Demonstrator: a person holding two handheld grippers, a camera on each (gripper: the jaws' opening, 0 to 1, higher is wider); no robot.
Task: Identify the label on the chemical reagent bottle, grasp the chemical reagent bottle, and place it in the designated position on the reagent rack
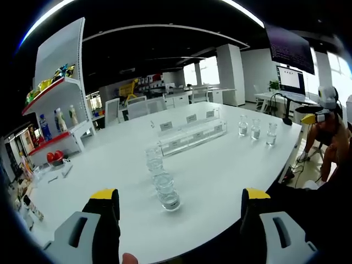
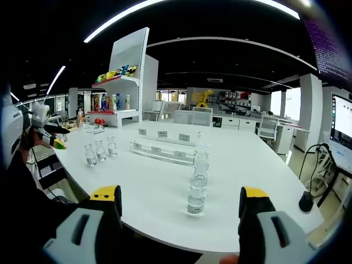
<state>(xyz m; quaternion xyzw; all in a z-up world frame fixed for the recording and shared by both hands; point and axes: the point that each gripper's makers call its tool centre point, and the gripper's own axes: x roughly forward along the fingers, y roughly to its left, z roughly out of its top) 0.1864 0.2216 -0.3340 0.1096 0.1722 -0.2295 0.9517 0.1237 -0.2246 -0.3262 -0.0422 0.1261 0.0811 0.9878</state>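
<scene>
Three clear reagent bottles [image 2: 197, 181] line up at 12 o'clock from your right gripper [image 2: 180, 203], its jaws apart and empty. Your left gripper [image 1: 180, 204] is likewise spread, holding nothing. The acrylic reagent rack [image 2: 163, 148] sits beyond at 11 o'clock on the white table [image 2: 258, 187].

- A large white table [image 1: 220, 176] with a rounded edge carries everything.
- A clear acrylic reagent rack [image 1: 190, 135] with small label cards stands near its middle.
- Two clear bottles [image 1: 161, 179] stand in a line in front of the rack.
- Three more small bottles [image 1: 256, 129] stand grouped well apart, towards one edge.
</scene>
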